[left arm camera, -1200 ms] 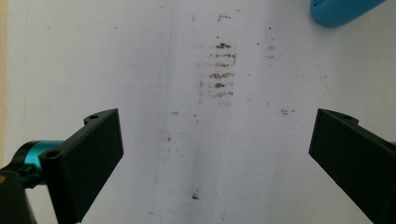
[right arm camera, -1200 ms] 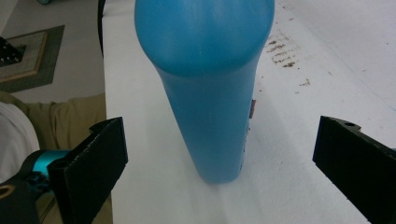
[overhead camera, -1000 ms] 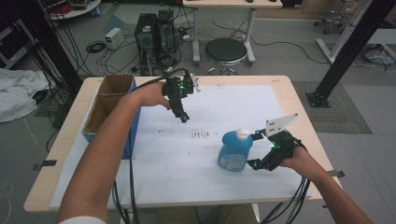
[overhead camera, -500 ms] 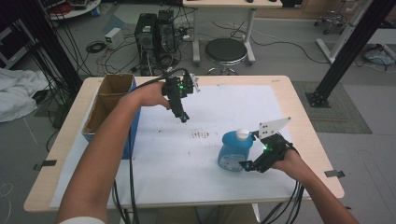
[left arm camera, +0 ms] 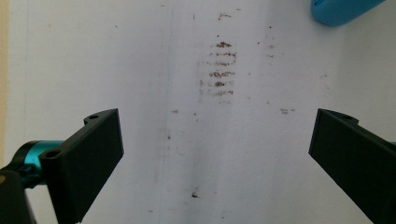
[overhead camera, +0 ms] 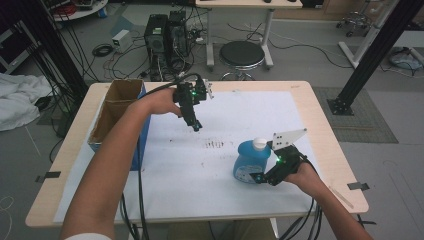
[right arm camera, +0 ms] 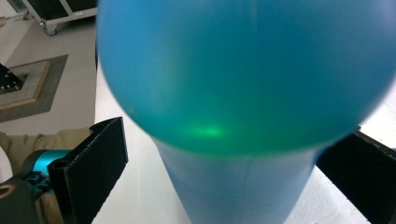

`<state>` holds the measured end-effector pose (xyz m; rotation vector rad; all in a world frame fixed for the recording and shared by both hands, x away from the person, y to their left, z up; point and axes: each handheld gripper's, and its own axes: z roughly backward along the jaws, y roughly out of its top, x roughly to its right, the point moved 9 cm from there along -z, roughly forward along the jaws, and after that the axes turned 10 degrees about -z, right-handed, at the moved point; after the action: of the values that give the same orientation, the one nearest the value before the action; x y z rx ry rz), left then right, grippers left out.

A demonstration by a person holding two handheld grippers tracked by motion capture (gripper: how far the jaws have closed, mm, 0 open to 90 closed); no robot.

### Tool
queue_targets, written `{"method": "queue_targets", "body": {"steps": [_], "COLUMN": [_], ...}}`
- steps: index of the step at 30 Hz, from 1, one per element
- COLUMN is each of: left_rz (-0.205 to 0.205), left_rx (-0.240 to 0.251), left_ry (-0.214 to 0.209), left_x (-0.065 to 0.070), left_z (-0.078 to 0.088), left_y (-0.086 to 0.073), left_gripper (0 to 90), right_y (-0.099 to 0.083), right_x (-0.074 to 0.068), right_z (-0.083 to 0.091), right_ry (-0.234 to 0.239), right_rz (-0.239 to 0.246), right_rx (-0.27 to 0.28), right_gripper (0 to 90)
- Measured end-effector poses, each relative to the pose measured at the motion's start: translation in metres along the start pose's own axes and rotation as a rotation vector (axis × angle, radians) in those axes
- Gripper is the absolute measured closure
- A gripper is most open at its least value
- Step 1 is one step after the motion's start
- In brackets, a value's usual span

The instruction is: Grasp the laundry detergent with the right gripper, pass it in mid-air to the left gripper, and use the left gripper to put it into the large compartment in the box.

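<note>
Fingers: right gripper (overhead camera: pixel 259 176) jaws spread either side of the round-bodied blue plastic bottle with white cap (overhead camera: pixel 248 161), not yet clamped; bottle upright near the white table sheet's (overhead camera: pixel 165 170) right front. Advice: centre the body between both jaws, close low and evenly. Farther: left gripper (overhead camera: pixel 196 125) jaws wide apart, empty, above brown smudges (left arm camera: pixel 219 74). Beyond: open cardboard box (overhead camera: pixel 118 101), left edge.

The blue bottle (right arm camera: pixel 243 93) looms blurred in the right gripper view, its top and base cut off. In the left gripper view only a corner of it (left arm camera: pixel 343 9) clears the top edge. Its label (overhead camera: pixel 245 175) is too small to read.
</note>
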<state>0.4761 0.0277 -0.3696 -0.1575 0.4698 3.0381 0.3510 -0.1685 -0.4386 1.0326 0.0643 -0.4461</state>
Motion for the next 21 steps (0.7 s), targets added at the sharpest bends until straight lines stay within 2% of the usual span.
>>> {"method": "queue_targets", "body": {"steps": [9,10,21], "left_rz": [0.0,0.0,-0.005], "left_rx": [-0.003,-0.003,-0.007], "left_ry": [0.0,0.001,0.002], "left_x": [-0.0001,-0.0002,-0.0005], "left_z": [-0.0005,-0.0003,-0.0003], "left_y": [0.0003,-0.0002,-0.0012], "left_gripper": [3.0,2.9,2.9], "right_y": [0.0005,-0.0005,-0.0033], "right_x": [0.0017,0.0016,0.0017], "right_z": [-0.0022,-0.0022,-0.0041], "right_ry": [0.001,0.01,0.022], "right_rz": [-0.004,-0.008,-0.002], "right_rx": [0.071,0.083,0.09], "right_gripper": [5.4,11.3,17.3]}}
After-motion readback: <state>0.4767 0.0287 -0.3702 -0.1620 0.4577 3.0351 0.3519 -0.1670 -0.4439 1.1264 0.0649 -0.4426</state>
